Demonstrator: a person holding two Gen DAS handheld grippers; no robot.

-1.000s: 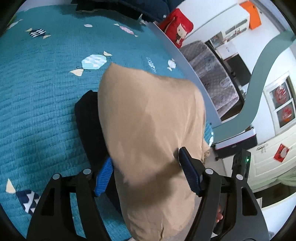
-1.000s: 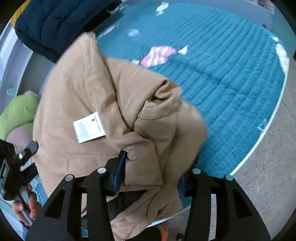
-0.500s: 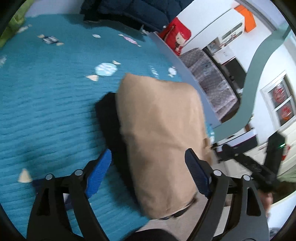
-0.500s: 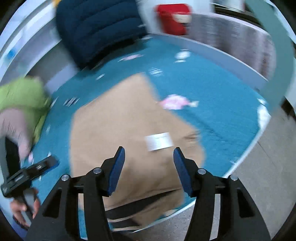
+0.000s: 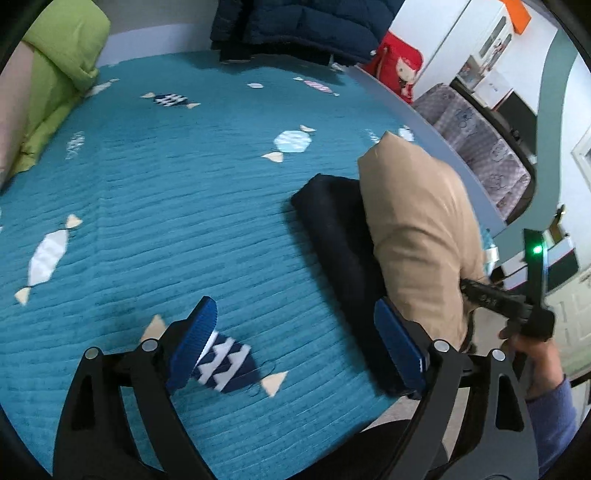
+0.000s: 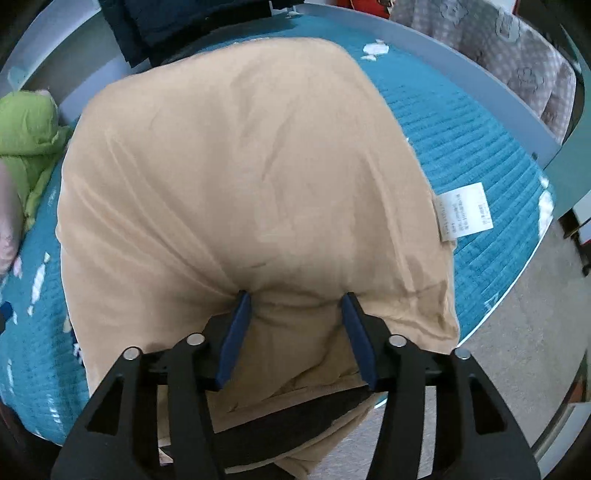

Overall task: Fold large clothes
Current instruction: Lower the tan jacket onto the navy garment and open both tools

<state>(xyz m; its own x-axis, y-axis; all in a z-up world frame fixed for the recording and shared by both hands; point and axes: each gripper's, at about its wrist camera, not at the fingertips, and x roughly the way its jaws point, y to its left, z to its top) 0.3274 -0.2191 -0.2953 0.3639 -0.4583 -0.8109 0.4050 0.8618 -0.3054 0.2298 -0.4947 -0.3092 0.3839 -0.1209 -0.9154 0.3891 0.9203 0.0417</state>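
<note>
At the far left of the left wrist view, a green pillow (image 5: 62, 55) is seen against the edge of the bed, beside a strip of pink fabric. The teal quilt (image 5: 177, 206), printed with candy shapes, is spread over the bed and fills most of that view. The left hand-held gripper (image 5: 295, 332) is held over the quilt with its jaws wide and opening further; nothing is caught between the blue pads (image 5: 195, 332), and only quilt and one dark blue candy print are seen below them. Just right of the gap, a dark folded garment (image 5: 332, 229) lies on the quilt, and the tan garment (image 5: 417, 229) is piled on top of it near the bed's right edge. A dark blue padded jacket (image 5: 306, 26) is heaped at the head of the bed, with a red cushion (image 5: 400, 62) beside it. At the far right a hand (image 5: 532, 354) in a blue sleeve is seen gripping the other tool.

In the right wrist view the tan garment (image 6: 240, 177) covers most of the frame, lying on the teal quilt (image 6: 480, 147) close to the bed's edge, a white care label (image 6: 463, 212) sticking out on its right side. The right hand-held gripper (image 6: 295, 314) is pushed into the near edge of that garment, its jaws about half open and closing, with a puckered bunch of tan cloth pressed between the pads. Grey floor (image 6: 517, 350) is visible at the right.
</note>
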